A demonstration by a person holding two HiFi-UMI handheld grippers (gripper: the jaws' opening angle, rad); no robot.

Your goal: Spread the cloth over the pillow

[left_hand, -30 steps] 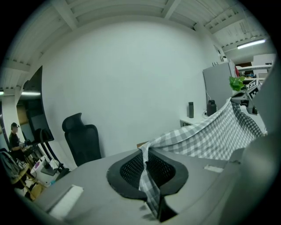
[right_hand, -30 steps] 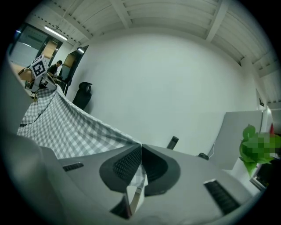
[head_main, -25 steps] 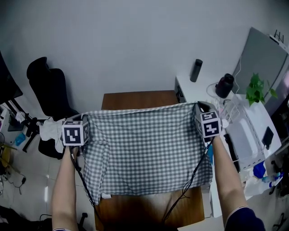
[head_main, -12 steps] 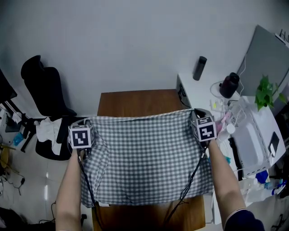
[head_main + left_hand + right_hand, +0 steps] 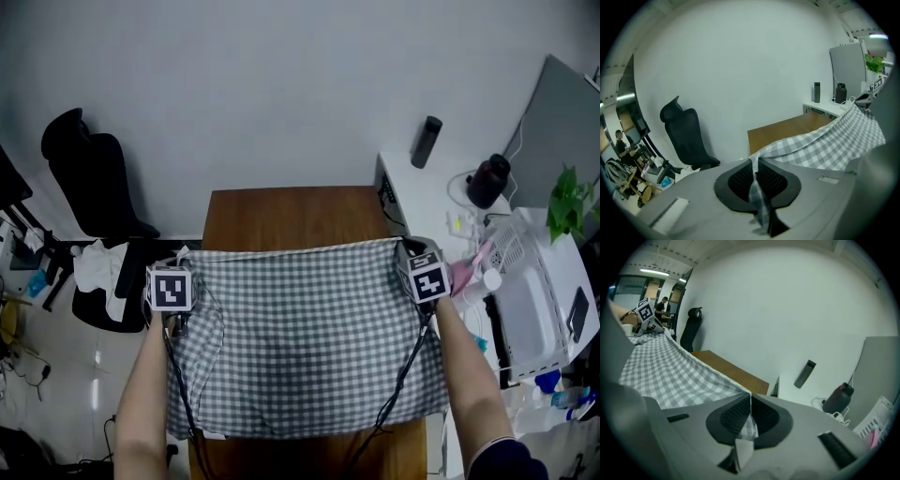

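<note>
Jaws of left gripper [image 5: 754,174] and right gripper [image 5: 749,414] are clamping far corners of the gingham cloth [image 5: 309,337], which we are judging light and limp.

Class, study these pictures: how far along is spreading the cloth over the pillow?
Done: the left tongs and right tongs are each shut on a corner of the cloth. In hand: the cloth is held stretched between them over the table. Left: lowering and releasing it. No pillow shows; it may be hidden beneath the cloth.
</note>
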